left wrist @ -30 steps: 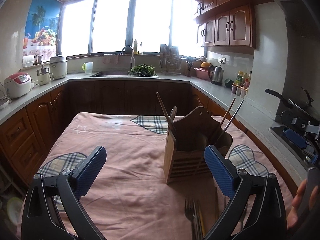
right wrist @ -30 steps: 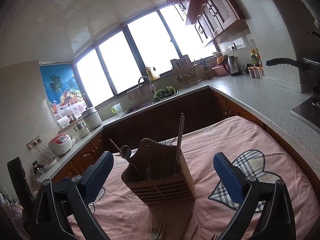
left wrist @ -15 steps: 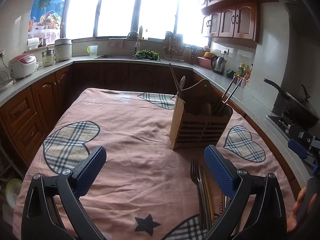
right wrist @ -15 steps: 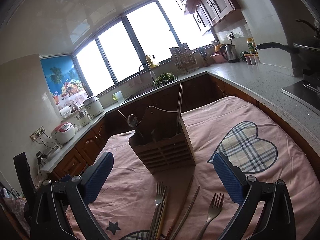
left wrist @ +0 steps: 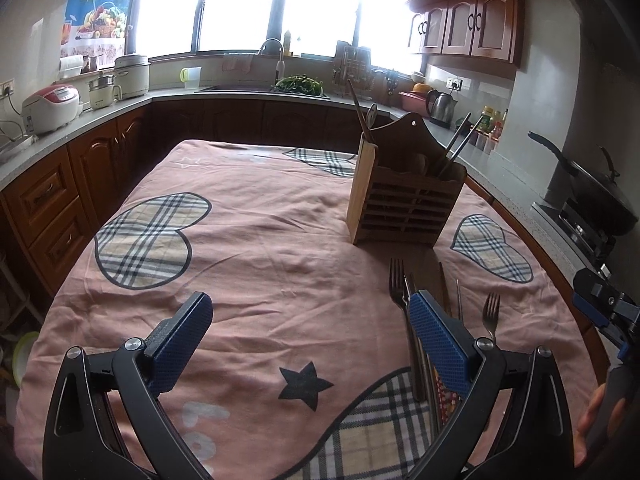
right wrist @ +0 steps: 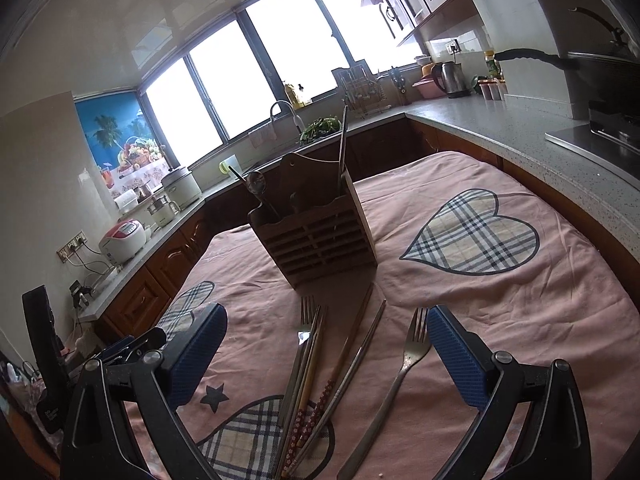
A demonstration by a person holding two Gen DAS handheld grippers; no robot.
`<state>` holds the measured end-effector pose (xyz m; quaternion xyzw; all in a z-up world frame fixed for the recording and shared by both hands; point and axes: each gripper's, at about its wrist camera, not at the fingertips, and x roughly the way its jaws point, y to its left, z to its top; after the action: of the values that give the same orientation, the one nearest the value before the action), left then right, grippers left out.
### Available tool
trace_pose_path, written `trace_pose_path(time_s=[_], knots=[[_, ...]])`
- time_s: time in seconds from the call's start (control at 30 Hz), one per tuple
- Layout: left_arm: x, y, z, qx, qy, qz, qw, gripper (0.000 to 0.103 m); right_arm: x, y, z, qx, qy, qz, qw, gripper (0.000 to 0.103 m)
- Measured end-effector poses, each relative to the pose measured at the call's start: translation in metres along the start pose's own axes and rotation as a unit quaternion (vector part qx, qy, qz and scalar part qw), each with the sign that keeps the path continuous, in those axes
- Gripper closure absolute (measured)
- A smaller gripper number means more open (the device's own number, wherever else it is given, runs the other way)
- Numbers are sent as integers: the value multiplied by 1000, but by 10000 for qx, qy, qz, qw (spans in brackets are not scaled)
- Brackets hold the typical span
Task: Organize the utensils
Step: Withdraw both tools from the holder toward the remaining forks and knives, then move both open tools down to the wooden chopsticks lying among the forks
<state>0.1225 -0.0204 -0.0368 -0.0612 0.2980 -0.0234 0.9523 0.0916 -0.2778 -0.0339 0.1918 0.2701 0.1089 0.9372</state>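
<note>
A wooden utensil holder (left wrist: pixel 404 200) (right wrist: pixel 316 232) stands on the pink cloth with a spoon and chopsticks sticking out of it. In front of it lie loose utensils: a bundle of chopsticks and a fork (right wrist: pixel 312 364) and a lone fork (right wrist: pixel 400 372). In the left wrist view the same forks (left wrist: pixel 398 284) lie right of centre, partly hidden behind my left fingers. My left gripper (left wrist: pixel 310 332) is open above the cloth, left of the pile. My right gripper (right wrist: pixel 324 344) is open with the utensils below and between its fingers. Neither holds anything.
The pink tablecloth (left wrist: pixel 248 240) with plaid hearts covers the table. Kitchen counters wrap around it, with a rice cooker (left wrist: pixel 50 106), a sink (left wrist: pixel 260 86), a kettle (left wrist: pixel 440 108) and a wok on a stove (left wrist: pixel 592 196). A hand (left wrist: pixel 596 412) shows at the right edge.
Both grippers have pulled back from the holder and tilted down, so the holder looks farther away and the loose forks and chopsticks have come into full view. Both stay open.
</note>
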Motion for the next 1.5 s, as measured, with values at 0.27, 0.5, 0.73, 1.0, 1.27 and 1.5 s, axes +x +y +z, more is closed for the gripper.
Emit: trace_pose_path(time_s=[0.27, 0.5, 0.73, 1.0, 1.27, 1.5], knots=[[7, -2, -7, 26, 195, -22, 9998, 2, 4, -4, -14, 33, 196, 9, 9998, 2], [20, -8, -7, 100, 398, -102, 9991, 2, 8, -7, -13, 61, 232, 23, 9997, 2], [38, -8, -8, 97, 634, -107, 9979, 2, 22, -11, -10, 97, 353, 39, 9993, 3], [55, 7, -11, -65, 809, -27, 9967, 2, 55, -10, -10, -16, 646, 12, 9979, 22], [68, 16, -9, -206, 935, -79, 9954, 2, 117, -11, -3, -190, 1171, -158, 9928, 55], [86, 4, -2, -142, 1101, -357, 9932, 3, 166, -25, 13, -221, 1506, -456, 9873, 67]])
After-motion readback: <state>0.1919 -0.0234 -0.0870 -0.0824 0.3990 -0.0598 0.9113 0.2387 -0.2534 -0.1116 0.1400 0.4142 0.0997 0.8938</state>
